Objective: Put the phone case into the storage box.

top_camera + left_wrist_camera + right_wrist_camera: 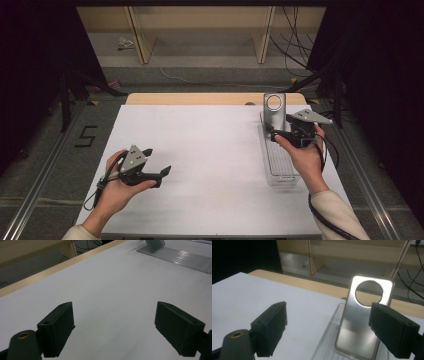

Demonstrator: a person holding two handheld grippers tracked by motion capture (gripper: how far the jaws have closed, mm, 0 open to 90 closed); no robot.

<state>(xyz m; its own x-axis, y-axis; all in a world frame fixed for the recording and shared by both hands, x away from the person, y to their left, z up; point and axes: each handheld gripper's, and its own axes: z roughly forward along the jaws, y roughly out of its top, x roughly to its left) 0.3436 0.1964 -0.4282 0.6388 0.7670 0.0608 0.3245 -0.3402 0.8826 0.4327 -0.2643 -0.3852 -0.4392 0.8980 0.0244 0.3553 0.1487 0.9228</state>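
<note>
The room is dark at both sides, with a grey floor [45, 150] and pale wooden frames [200, 30] standing at the back. Black cables [295, 45] hang down near the far right. A black number five [86, 136] is marked on the floor to the left of the bench. The bench [200, 150] has a flat white top and a wooden strip along its far edge. Near the far right corner lies a clear ribbed stand [277, 160]. A shiny silver phone case [362, 317] with a round hole leans upright in the stand. The right tool [274, 136] is just beside the case, with its jaws wide apart. The left tool [156, 161] is near the front left corner, over the bare top, also with jaws apart.
</note>
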